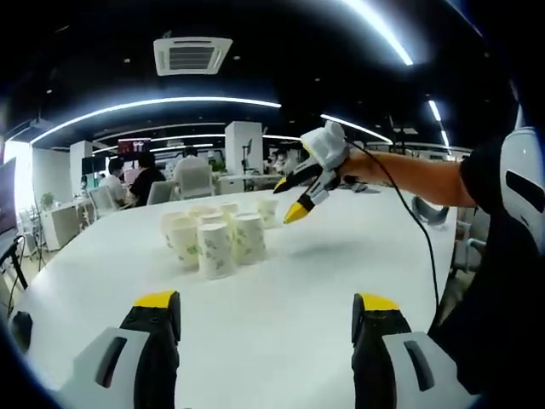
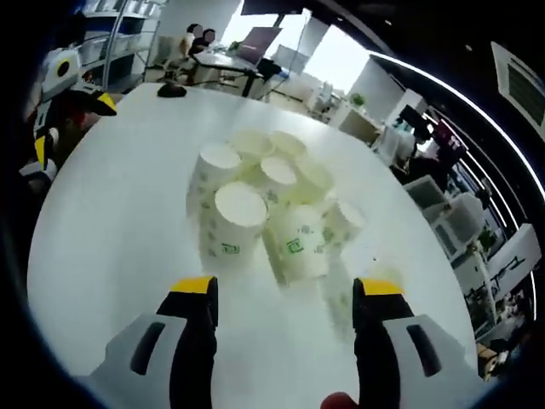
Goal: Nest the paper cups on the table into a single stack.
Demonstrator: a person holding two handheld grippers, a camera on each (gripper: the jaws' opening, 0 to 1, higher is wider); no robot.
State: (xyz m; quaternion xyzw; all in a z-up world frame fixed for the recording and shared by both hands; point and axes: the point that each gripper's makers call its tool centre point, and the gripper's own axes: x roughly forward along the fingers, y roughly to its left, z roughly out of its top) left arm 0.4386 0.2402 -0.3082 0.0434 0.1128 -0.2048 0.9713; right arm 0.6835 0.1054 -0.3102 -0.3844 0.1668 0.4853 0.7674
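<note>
Cluster of white paper cups with green print (image 2: 255, 213), upside down, mid white round table (image 2: 111, 230). Likely light, thin-walled, easily crushed; take gently across the sidewall near the base. Right gripper (image 2: 285, 294) released, empty, above them; left gripper (image 1: 264, 311) released, well back.

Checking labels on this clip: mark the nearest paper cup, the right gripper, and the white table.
nearest paper cup (image 2: 237, 215): right gripper view, on its flat upturned base.
right gripper (image 1: 287, 201): left gripper view, between its yellow tips.
white table (image 1: 306, 281): left gripper view, bare top.
</note>
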